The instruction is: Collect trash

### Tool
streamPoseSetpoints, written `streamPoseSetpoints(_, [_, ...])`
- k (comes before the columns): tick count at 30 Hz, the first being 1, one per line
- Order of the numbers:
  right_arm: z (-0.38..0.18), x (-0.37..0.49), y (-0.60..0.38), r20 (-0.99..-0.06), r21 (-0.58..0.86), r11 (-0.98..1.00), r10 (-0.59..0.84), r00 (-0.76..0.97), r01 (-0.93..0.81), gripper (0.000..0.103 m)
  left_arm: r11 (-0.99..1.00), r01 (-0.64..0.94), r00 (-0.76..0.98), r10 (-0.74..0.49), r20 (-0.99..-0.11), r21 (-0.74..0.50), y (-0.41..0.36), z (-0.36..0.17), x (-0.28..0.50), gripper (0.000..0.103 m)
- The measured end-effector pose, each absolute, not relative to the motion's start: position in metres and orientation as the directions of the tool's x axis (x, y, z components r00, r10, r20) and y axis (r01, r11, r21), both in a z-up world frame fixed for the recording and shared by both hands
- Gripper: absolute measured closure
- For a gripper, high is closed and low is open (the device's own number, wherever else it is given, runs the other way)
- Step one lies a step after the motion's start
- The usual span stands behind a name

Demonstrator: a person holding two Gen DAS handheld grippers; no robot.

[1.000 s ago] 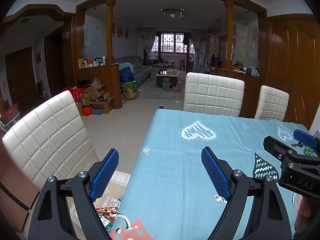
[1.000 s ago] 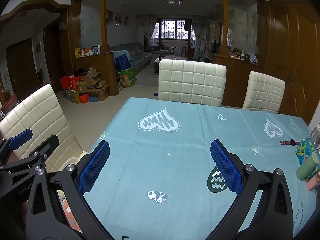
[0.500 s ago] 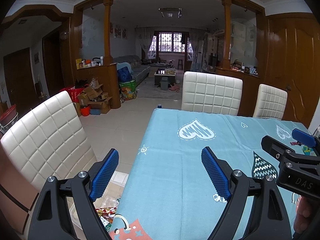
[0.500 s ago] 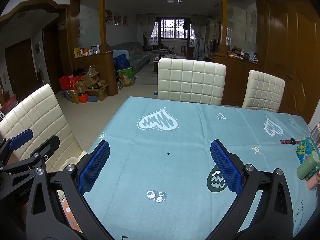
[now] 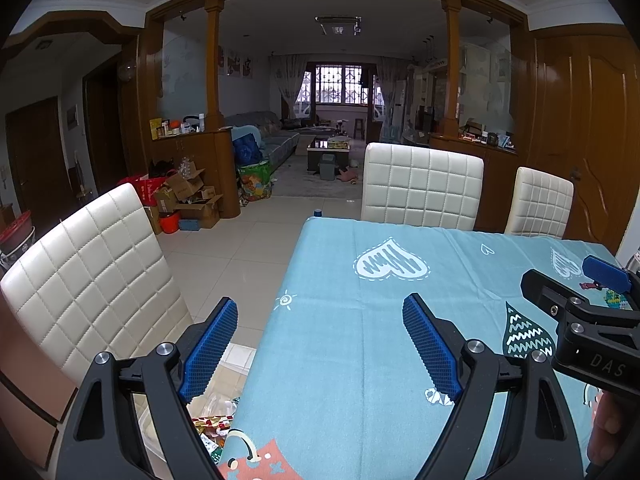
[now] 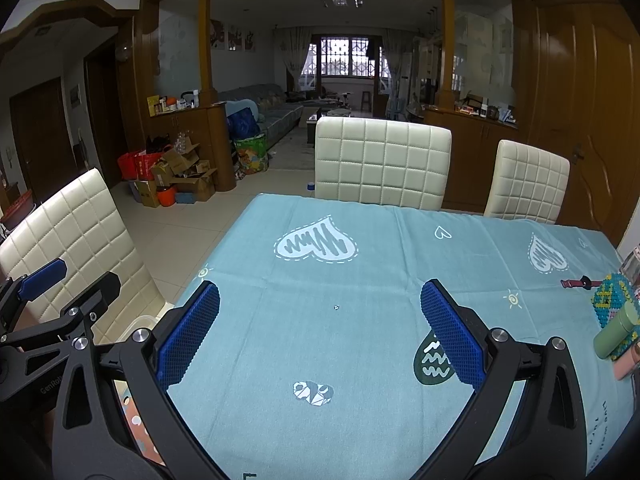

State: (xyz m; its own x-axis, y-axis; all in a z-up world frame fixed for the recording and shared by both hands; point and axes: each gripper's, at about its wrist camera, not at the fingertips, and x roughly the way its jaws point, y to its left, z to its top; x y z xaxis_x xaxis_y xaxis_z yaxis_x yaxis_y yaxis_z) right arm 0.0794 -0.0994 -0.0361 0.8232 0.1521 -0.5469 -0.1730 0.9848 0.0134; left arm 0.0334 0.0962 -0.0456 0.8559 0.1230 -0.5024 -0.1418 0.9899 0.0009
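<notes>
The trash [image 5: 212,426], a heap of crinkled clear film and printed wrappers, lies below the tabletop's left edge near its near-left corner, in what looks like a pale container on the floor; the container is mostly hidden behind the left gripper [image 5: 320,350] and the cream quilted chair [image 5: 88,280] beside it. A tiny speck [image 6: 336,307] sits on the light blue tablecloth [image 6: 360,288] about mid-table, between the right gripper's [image 6: 320,330] fingers in its own view.

Both grippers hover over the near part of the table, pointing slightly downward. The left gripper's jaws are spread wide with nothing between the blue pads; one finger hangs past the left edge, over the floor, the other over the cloth. The right gripper's jaws are likewise released and empty, both fingers over the cloth. Part of a hand [image 5: 608,432] shows under the right gripper in the left wrist view.

At the tabletop's right edge stand a beaded multicoloured object [image 6: 612,300], a green cylindrical bottle [image 6: 616,336] lying against it and a small dark red item [image 6: 580,283]. Two more cream chairs [image 6: 382,160] stand along the far edge.
</notes>
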Motion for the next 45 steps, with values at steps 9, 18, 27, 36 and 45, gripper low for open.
streamPoseSetpoints(9, [-0.036,0.08,-0.099,-0.545,0.011,0.985,0.152,0.825,-0.174,0.003,0.99,-0.138,0.856,0.121,-0.503,0.004,0.095,-0.045,0.034,0.02])
streamPoseSetpoints(18, [-0.034,0.08,-0.1,-0.542,0.013,0.985,0.151,0.827,-0.171,0.003,0.993,-0.117,0.859,0.104,-0.502,0.005,0.09,-0.042,0.034,0.02])
streamPoseSetpoints(27, [-0.032,0.082,-0.103,-0.542,0.017,0.986,0.146,0.827,-0.163,0.003,0.994,-0.094,0.87,0.11,-0.48,0.057,0.082,-0.041,0.031,0.02])
streamPoseSetpoints(36, [-0.033,0.08,-0.106,-0.537,0.016,0.988,0.138,0.832,-0.154,0.003,0.995,-0.087,0.872,0.098,-0.48,0.046,0.083,-0.04,0.03,0.02])
streamPoseSetpoints(45, [-0.033,0.08,-0.109,-0.536,0.018,0.989,0.133,0.834,-0.147,0.003,0.996,-0.078,0.866,0.086,-0.493,0.037,0.083,-0.041,0.032,0.02])
